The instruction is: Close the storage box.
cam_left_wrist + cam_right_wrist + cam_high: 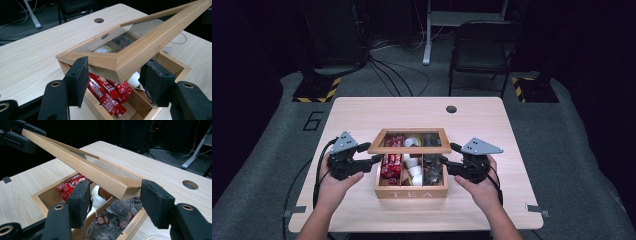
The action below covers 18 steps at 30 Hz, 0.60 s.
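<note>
I have a tool in each hand, one at either side of the wooden tea box [411,191] that sits near the front middle of the table [362,112]. The box's glass-paned lid [409,148] is raised at its front edge and slopes back toward its far side, so the three compartments below lie open to view from above. My left tool [368,153] reaches in at the lid's front left corner; in the left gripper view that corner [117,66] sits between my two black jaws, the pads close on either side of the wood, though I cannot tell for sure whether they press on it. My right tool [451,154] is at the lid's front right corner, and in the right gripper view that corner [127,188] lies between the jaws, with the right pad right against the wood and the left pad a little apart, so again I cannot tell if the grip is firm. Under the lid, the left compartment holds red sachets [107,93], the middle one white cups [413,166], and the right one dark tea bags [117,216].
</note>
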{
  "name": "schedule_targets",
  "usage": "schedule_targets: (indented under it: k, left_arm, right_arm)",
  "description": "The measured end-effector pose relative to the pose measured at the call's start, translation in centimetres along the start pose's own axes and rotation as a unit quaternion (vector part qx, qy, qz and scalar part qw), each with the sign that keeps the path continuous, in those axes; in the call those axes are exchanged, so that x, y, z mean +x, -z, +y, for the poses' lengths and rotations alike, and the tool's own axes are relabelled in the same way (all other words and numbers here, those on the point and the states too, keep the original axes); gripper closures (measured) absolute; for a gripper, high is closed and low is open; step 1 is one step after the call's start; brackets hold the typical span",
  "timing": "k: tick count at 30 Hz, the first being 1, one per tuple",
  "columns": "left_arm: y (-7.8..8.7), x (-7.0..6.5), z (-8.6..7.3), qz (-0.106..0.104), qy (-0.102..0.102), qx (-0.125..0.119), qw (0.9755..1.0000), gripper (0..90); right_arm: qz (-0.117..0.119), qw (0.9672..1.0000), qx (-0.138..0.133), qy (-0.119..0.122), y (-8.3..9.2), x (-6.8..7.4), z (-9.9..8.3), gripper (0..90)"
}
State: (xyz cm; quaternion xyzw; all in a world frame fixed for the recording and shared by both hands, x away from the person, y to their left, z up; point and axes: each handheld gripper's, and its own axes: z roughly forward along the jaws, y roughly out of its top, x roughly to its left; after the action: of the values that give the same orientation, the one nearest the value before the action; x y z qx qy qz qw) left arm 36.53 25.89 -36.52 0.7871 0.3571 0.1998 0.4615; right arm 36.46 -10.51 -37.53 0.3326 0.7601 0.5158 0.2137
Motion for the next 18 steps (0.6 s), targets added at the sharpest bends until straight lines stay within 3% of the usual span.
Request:
schedule_targets:
  k: [18]
  left_arm:
    - [-0.01, -0.15, -0.57, -0.004, 0.002, -0.005, 1.0, 40.4]
  right_arm:
    - [0.007, 0.9999, 0.003, -0.007, 0.24, -0.03, -0.37, 42.3]
